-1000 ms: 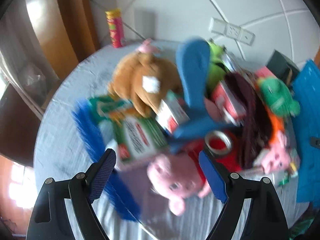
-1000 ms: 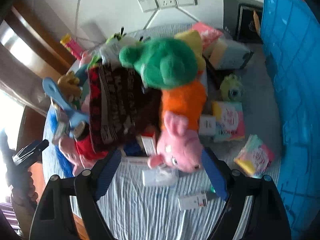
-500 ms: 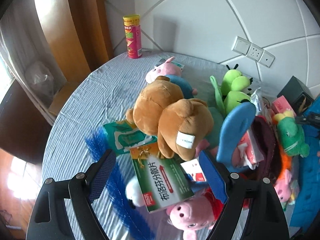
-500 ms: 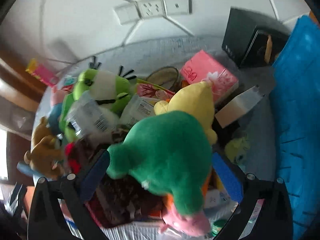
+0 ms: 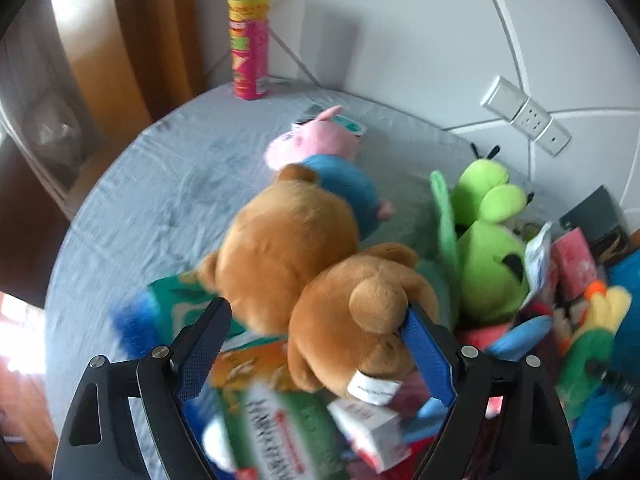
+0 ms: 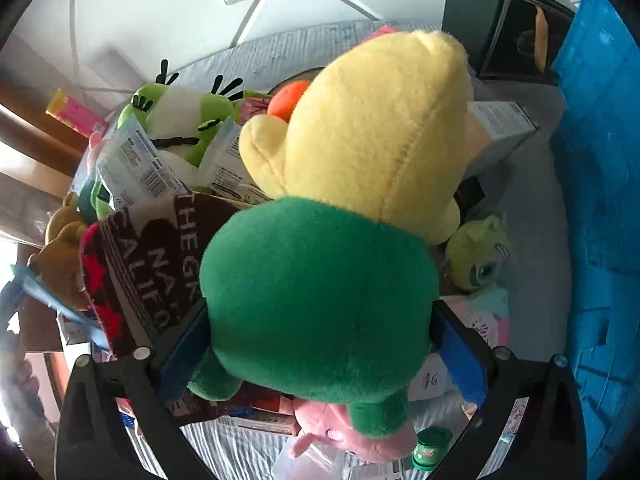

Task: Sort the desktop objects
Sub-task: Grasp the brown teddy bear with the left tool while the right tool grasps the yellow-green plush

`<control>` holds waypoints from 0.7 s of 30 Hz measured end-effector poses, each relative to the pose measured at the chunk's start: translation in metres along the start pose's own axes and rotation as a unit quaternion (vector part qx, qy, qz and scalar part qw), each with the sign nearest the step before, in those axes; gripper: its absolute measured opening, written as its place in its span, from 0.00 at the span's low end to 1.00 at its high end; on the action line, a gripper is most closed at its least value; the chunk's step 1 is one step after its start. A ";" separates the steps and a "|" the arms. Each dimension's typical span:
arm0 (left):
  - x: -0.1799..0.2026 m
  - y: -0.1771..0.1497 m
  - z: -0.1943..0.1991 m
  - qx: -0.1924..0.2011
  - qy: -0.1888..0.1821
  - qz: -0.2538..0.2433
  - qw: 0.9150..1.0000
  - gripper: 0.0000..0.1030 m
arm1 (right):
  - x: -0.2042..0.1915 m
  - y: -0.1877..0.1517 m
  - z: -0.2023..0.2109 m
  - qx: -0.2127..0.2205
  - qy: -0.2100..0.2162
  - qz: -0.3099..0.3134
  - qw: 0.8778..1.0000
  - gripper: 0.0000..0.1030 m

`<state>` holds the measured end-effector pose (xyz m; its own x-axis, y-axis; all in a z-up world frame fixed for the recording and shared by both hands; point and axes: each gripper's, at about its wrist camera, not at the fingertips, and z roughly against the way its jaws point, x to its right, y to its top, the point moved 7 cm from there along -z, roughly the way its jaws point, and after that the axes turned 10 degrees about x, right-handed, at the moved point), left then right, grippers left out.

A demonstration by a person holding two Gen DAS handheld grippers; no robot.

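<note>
A heap of toys and boxes lies on a round table with a grey cloth (image 5: 160,184). In the left wrist view a brown teddy bear (image 5: 312,276) lies on the heap. My left gripper (image 5: 316,350) stands open around its head, and the right fingertip (image 5: 424,352) touches the bear's ear. In the right wrist view a green plush with a yellow head (image 6: 320,288) fills the space between the fingers. My right gripper (image 6: 320,356) is open, with a finger close on each side of the green body.
A pink snack can (image 5: 248,46) stands at the far table edge. A pink and blue pig plush (image 5: 316,148), a lime green plush (image 5: 484,240) and a green box (image 5: 280,432) surround the bear. A dark red knit (image 6: 140,264), a blue crate (image 6: 600,200) and a black box (image 6: 516,28) flank the green plush.
Both grippers have moved in. The left one now has the bear's head between its fingers. The right one has come down over the green plush, which now fills its view.
</note>
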<state>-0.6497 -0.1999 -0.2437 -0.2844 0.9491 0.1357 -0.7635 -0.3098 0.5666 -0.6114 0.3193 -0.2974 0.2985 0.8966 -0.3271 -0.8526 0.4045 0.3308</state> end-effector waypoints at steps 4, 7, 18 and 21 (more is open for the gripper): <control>-0.003 0.022 0.004 0.016 -0.015 0.057 0.998 0.84 | -0.002 -0.003 0.001 0.009 0.000 0.007 1.000 1.00; 0.002 0.014 -0.015 -0.037 -0.002 0.075 0.996 0.85 | -0.007 -0.003 0.002 0.012 -0.001 0.018 1.000 1.00; 0.008 -0.031 -0.048 -0.086 0.020 0.102 0.991 0.78 | 0.003 -0.001 0.004 -0.001 0.010 -0.007 1.000 1.00; 0.008 -0.036 -0.042 -0.082 0.017 0.093 0.992 0.76 | 0.002 0.006 -0.003 -0.012 0.004 -0.017 1.000 1.00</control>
<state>-0.6486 -0.1839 -0.2975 -0.4470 0.8727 0.1966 -0.7788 -0.4878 0.3944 -0.6171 0.3235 -0.2983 0.3242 0.8811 -0.3443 -0.8524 0.4299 0.2976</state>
